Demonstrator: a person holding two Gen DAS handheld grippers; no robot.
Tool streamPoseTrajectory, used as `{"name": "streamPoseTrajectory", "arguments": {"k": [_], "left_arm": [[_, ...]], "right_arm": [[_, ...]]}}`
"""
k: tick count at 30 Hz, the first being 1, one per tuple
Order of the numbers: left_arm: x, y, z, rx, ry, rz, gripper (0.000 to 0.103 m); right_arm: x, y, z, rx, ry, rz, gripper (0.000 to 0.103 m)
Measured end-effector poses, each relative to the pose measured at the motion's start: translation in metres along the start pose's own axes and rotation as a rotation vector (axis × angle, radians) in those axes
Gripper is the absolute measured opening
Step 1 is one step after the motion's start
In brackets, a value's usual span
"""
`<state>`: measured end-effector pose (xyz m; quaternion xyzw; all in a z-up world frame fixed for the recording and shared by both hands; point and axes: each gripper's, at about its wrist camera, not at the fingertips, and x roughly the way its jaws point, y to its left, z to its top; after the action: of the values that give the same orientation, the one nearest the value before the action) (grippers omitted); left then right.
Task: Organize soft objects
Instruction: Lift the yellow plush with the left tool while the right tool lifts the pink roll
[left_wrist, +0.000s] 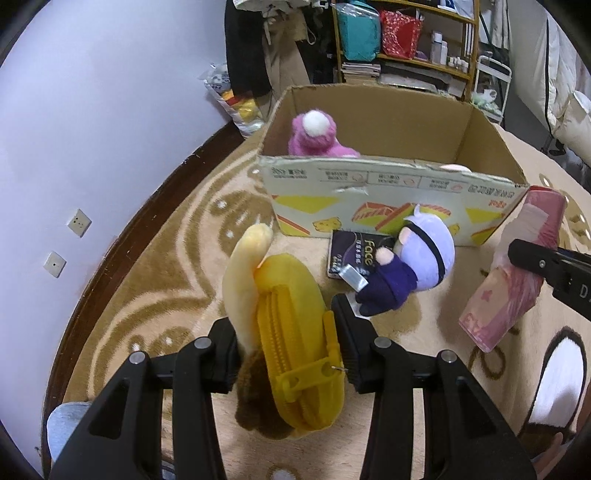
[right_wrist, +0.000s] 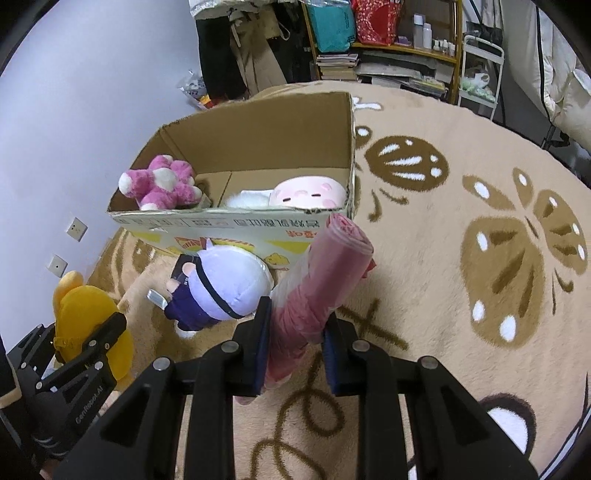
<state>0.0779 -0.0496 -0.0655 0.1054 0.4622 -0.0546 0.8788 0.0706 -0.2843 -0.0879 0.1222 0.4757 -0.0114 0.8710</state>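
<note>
Held: my left gripper (left_wrist: 288, 354) jaws clamp the banana pouch (left_wrist: 291, 332); right gripper (right_wrist: 295, 347) jaws clamp the pink roll (right_wrist: 317, 280), both pointing at the cardboard box (right_wrist: 236, 221) just ahead.

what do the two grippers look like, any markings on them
Both are matte black plastic. The left gripper and right gripper each have two fingers on paired angular link arms with cut-out slots, joined by round silver pins. The right's pads look dark blue. From the right wrist view, the left gripper's side reads "GenRobot.AI" in white. No cables show.
</note>
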Motion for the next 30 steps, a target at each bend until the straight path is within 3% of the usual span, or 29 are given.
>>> {"name": "streamPoseTrajectory", "arguments": {"k": [8,12,20,30], "left_arm": [[-0.014,0.011,0.007,-0.029,-0.058,0.004,0.042],[-0.026,0.020,0.011,-0.068,-0.124,-0.036,0.042],[-0.049,0.025,0.027,-0.066,-0.231,-0.019,0.042],[-0.054,0.034,0.049,-0.063,-0.280,0.002,0.042]], "right_arm": [[-0.015,0.004,0.002,-0.028,-0.052,0.012,0.025],[-0.028,0.008,0.006,-0.043,-0.090,0.013,0.025],[-0.061,0.014,0.017,-0.068,-0.196,-0.021,0.025],[-0.090,0.014,0.035,-0.061,-0.308,-0.040,0.025]]}}
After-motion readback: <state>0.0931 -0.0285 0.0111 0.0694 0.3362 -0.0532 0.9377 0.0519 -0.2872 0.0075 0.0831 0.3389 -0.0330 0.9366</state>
